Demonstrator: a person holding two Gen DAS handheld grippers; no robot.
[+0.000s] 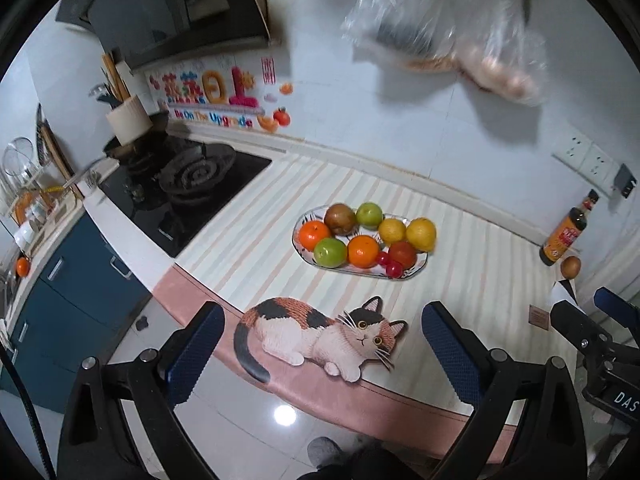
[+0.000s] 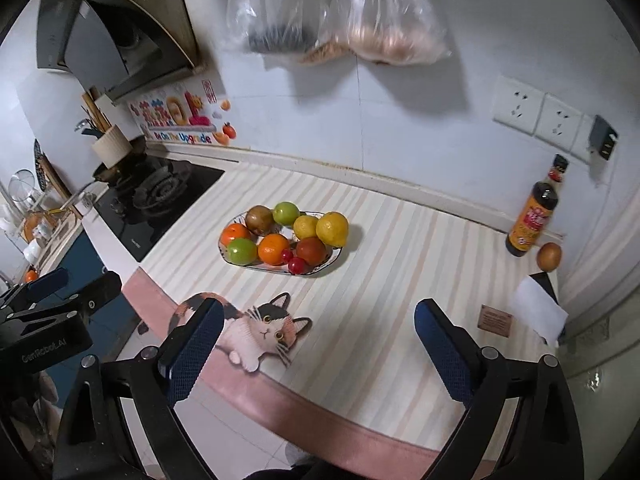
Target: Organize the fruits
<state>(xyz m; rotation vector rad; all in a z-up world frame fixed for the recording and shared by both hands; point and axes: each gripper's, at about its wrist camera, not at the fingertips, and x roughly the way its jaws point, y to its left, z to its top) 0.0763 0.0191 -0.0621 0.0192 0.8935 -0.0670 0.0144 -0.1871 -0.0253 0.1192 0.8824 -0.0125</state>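
Note:
An oval patterned plate [image 1: 416, 270] [image 2: 334, 258] on the striped counter holds several fruits: oranges [image 1: 363, 251], green fruits [image 1: 330, 252], yellow lemons [image 1: 421, 234] [image 2: 332, 229], a brown fruit [image 1: 340, 219], a red fruit and small red cherries [image 1: 390, 264]. My left gripper [image 1: 324, 350] is open and empty, held back over the counter's front edge. My right gripper [image 2: 318, 344] is open and empty, also near the front edge. The right gripper shows at the right edge of the left wrist view [image 1: 592, 320].
A dark sauce bottle [image 2: 534, 210] and a brown round fruit [image 2: 549, 256] stand at the far right by a white paper [image 2: 538, 308]. A gas stove [image 1: 188, 188] lies at the left. Plastic bags [image 2: 360, 20] hang on the wall. A cat picture [image 1: 320, 338] marks the mat's front.

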